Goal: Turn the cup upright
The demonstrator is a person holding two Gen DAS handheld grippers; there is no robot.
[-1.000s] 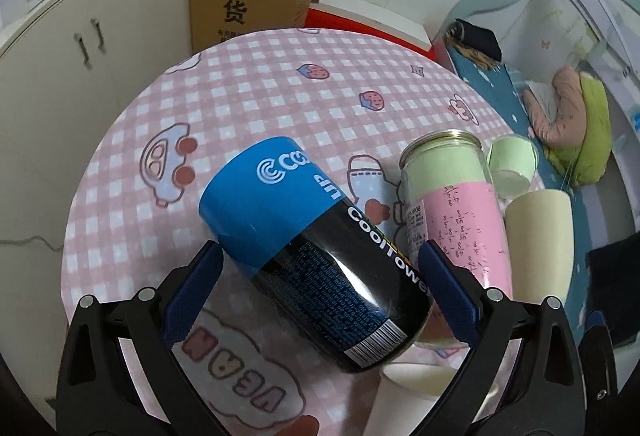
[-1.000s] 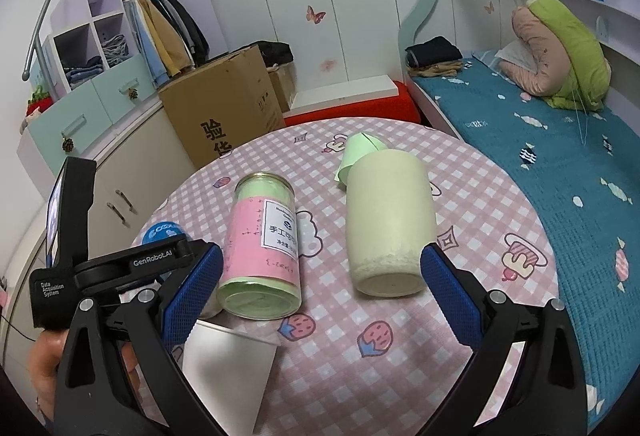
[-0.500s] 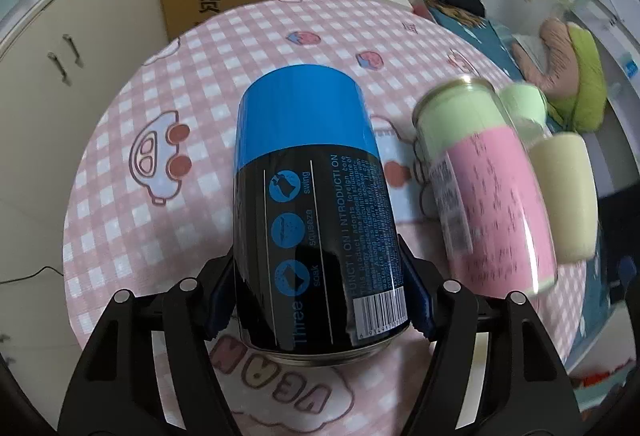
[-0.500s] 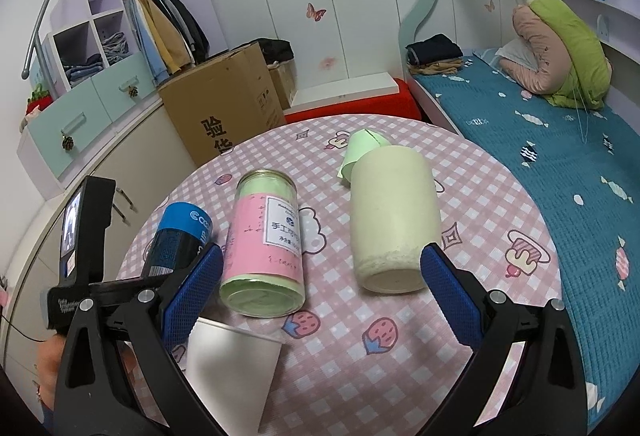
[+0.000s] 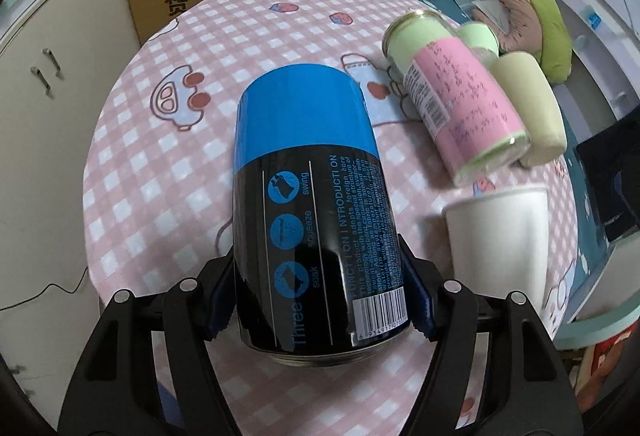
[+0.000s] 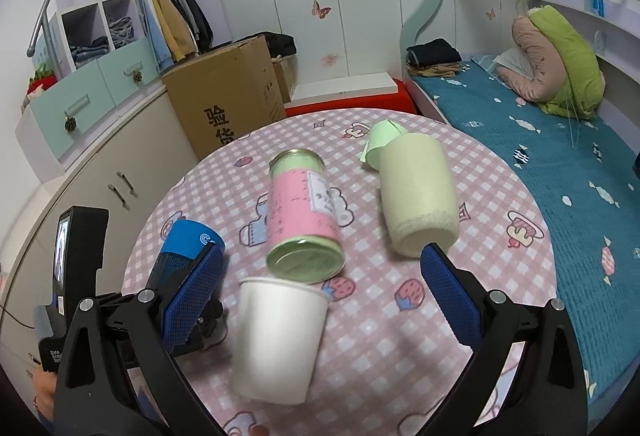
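My left gripper [image 5: 320, 304] is shut on a black can with a blue top [image 5: 312, 196] and holds it tilted over the pink checked table [image 5: 168, 164]; the can also shows in the right wrist view [image 6: 184, 256]. My right gripper [image 6: 320, 292] is open and empty above a white paper cup [image 6: 276, 336], which lies tilted between its fingers. The white cup also shows in the left wrist view [image 5: 500, 236]. A pink and green jar [image 6: 304, 220] and a cream cup [image 6: 418, 196] lie on their sides beyond it.
A small green cup [image 6: 380, 144] lies behind the cream cup. A cardboard box [image 6: 228, 104] stands behind the table beside a cupboard [image 6: 100, 172]. A bed with a blue cover [image 6: 540, 156] is to the right.
My left gripper closed on the black and blue can and turned it so its blue end points away. The white paper cup has moved and tilted under my right gripper.
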